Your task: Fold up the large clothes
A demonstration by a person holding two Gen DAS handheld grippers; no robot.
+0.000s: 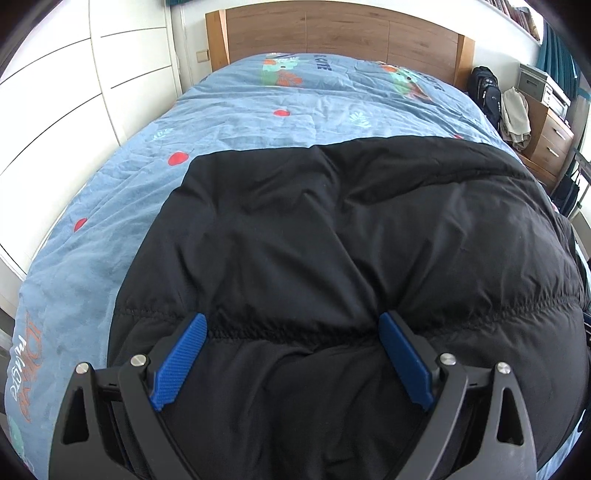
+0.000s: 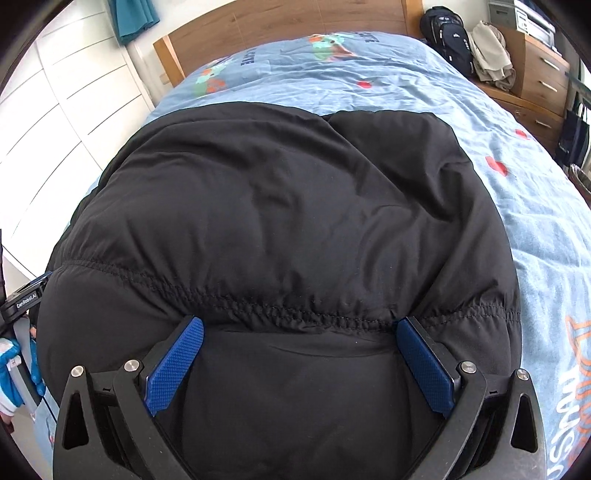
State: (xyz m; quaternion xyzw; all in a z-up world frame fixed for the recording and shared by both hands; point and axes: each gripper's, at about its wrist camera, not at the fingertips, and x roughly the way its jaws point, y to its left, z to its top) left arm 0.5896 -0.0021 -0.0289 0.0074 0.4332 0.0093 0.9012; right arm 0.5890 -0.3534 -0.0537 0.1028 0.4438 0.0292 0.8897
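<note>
Black jacket (image 2: 288,221) on blue bedspread (image 2: 535,229); right gripper (image 2: 299,343) fingers (image 2: 173,365) spread.

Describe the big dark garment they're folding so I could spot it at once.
Find the bed with the wooden headboard and blue patterned duvet. On its near half lies a black puffer jacket, puffy, with gathered stitched seams, the only dark thing on the cover.

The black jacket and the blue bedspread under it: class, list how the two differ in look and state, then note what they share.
1. The black jacket is plain and dark; the blue bedspread carries red spots, cartoon figures and lettering.
2. The jacket is puffy, with a gathered stitched seam; the bedspread lies thin and flat.
3. The jacket covers only the near part of the bed; the bedspread reaches the wooden headboard.

Both are creased fabric.
</note>
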